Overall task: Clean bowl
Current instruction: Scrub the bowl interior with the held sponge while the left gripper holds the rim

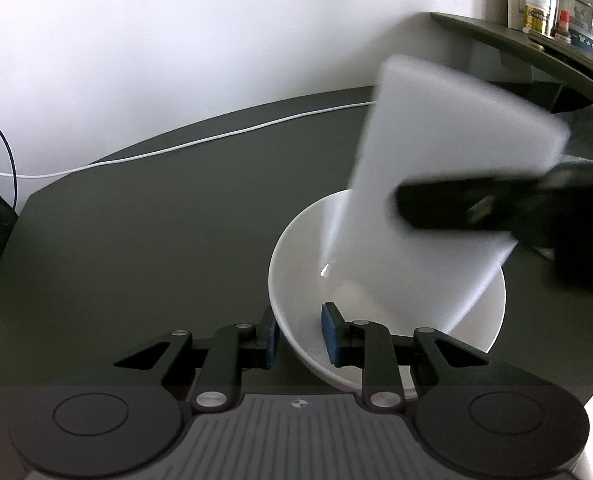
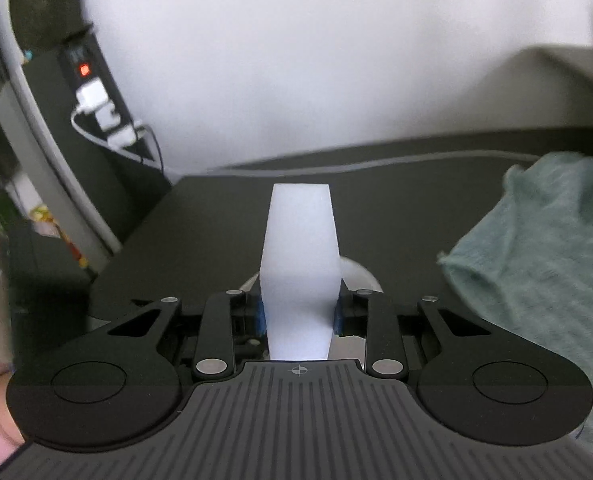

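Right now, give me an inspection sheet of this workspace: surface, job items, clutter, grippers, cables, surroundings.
Surface: dark table, matte, no spills seen.
Job's things: white bowl upright on the table; white sponge block tilted, its lower end down inside the bowl, blurred by motion.
Clutter: teal cloth crumpled on the table, at the right of the right wrist view.
Grippers: left gripper straddles the bowl's near rim, one finger inside, one outside; firm contact cannot be told. Right gripper shut on the sponge block.
Cables: white cable along the table's far edge; dark cable looping at the left.
Surroundings: white wall; shelf with small bottles; power strip with a red light.
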The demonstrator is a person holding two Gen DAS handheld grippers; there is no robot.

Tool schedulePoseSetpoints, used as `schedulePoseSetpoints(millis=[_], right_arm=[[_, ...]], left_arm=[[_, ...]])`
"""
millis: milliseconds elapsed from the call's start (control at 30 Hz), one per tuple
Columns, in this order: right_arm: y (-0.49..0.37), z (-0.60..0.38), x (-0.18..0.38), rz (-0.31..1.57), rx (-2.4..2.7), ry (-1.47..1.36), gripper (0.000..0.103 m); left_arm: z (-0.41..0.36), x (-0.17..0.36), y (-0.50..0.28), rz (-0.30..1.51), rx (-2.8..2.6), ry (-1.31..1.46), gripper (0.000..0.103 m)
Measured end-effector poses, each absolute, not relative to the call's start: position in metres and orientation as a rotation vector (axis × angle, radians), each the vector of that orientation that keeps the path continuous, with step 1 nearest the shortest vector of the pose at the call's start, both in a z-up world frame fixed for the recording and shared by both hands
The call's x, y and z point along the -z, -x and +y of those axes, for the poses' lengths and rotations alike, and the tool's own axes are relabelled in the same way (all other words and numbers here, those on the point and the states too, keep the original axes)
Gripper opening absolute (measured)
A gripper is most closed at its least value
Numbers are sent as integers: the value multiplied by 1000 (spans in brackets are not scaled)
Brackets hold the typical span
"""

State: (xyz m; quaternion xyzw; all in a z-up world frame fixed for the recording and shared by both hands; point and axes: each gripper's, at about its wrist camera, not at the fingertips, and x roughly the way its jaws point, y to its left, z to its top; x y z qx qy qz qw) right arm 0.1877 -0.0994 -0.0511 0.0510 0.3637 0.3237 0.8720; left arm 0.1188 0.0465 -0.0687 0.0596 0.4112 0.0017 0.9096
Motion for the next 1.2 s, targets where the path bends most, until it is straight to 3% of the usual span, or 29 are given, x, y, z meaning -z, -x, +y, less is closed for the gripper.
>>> schedulePoseSetpoints(millis=[200,400,700,933,1200], right_arm=[[-195,-90,55,750,-628,-50,31],[-169,-128,22,630,-570,-112,30],[-182,-108,62,758,-613,-114,31],[-171,-128,17,607,-559,-100,30],[-179,-114,48,765,-608,-106,31]], left_arm=[[52,66,-112,855,-31,-132,26],[53,65,-108,850,-43,-139,27],[43,67,-117,851,-52,-140,27],[44,66,-115,851,-52,-141,27],[44,66,-113,849,-58,-139,28]])
